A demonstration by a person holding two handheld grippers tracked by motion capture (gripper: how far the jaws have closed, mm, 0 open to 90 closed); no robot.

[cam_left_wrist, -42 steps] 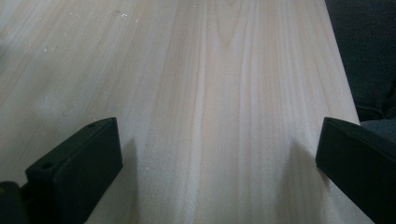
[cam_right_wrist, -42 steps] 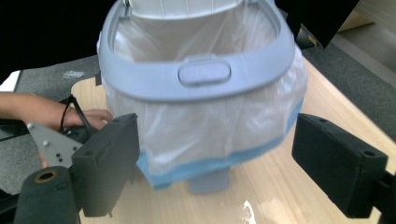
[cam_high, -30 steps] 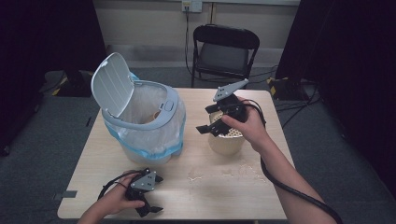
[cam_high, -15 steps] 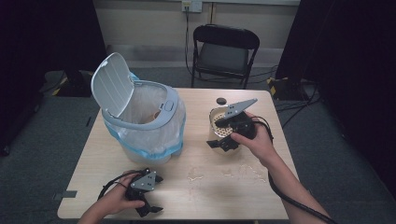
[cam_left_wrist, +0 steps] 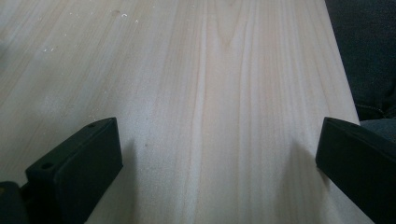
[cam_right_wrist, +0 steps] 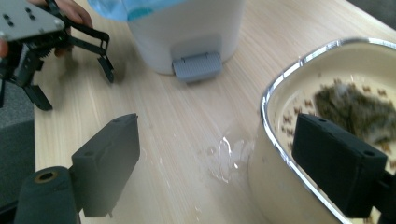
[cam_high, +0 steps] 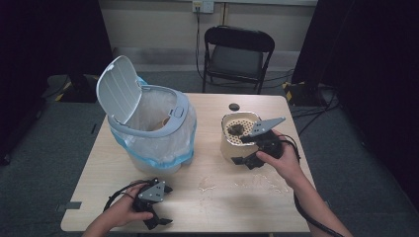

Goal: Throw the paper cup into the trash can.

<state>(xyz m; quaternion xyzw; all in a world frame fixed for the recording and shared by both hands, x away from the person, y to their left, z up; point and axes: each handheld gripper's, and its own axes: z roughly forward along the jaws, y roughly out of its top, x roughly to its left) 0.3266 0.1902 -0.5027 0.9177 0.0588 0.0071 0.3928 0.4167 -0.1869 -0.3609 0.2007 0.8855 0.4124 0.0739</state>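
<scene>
- Nearest, at the lower left of the high view, the left gripper rests on the pale wood bench; in its own view the jaws stand wide apart with nothing but bare grain between them.
- Next, right of centre, the right gripper sits against the near wall of the pot. In the right gripper view its jaws are spread and straddle the rim: one jaw is inside over the pot's contents, the other outside above the bench. The pads do not yet look pressed on the wall.
- So the move likely turns on this: the rim runs between the jaws, and closing would pinch the wall. The right hand is far nearer the pot than the left.
- The pot is round, cream-coloured, smooth, with a shiny metal rim; inside lies a perforated insert carrying a dark, clumpy wet mass.
- A wet smear and crumbs mark the bench near the pot.
- Left of the pot stands the bin: grey plastic ring, thin translucent liner with blue edging, ribbed lid tipped up, grey pedal at its foot.
- Farthest, a small dark cap lies by the bench's back edge, with a black folding chair beyond.
</scene>
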